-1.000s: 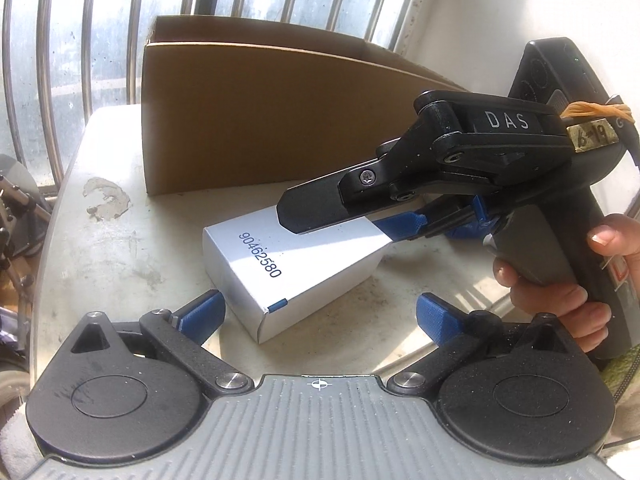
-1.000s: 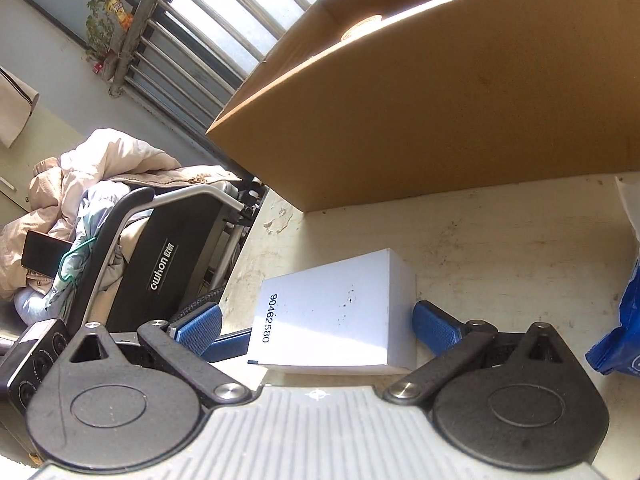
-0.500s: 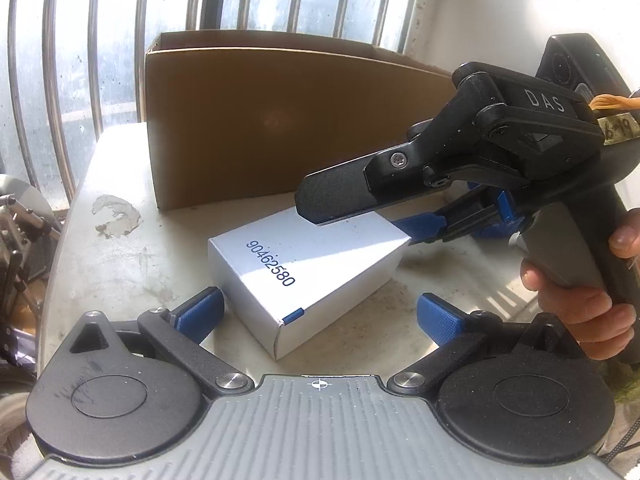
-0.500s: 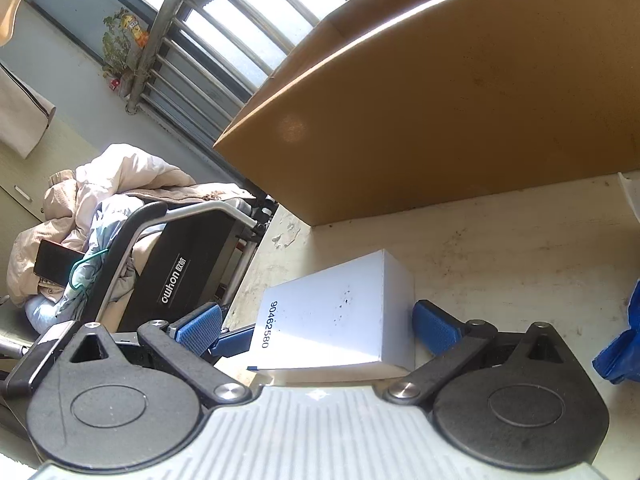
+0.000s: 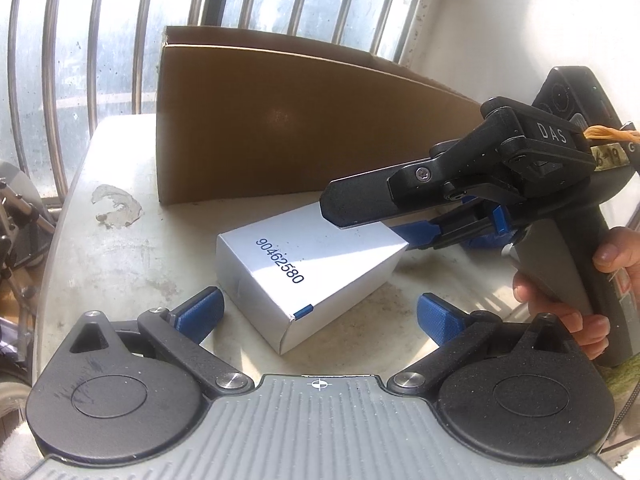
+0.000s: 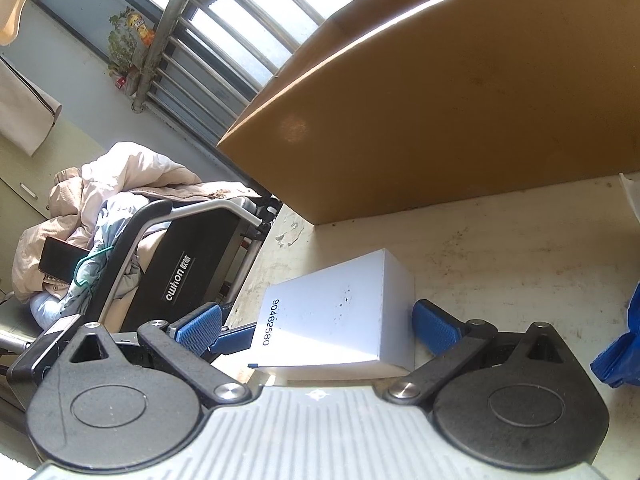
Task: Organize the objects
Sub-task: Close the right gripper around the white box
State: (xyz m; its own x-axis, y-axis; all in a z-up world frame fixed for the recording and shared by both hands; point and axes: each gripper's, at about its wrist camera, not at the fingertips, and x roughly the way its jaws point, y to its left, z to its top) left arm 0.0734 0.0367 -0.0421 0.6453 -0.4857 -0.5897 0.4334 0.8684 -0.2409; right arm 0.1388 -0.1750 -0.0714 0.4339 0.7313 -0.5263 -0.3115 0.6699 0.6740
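A home, likely an enclosed balcony or spare room: a barred window [image 5: 120, 40], a worn white table [image 5: 120, 248], a folded treadmill [image 6: 188, 264] heaped with jackets [image 6: 120, 184] (a phone tucked among them), and a potted plant [image 6: 124, 44] outside.

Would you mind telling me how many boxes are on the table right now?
2. The small white box printed 90462580 lies between the right gripper's open fingers. The large cardboard box stands behind it by the window; its inside is hidden.
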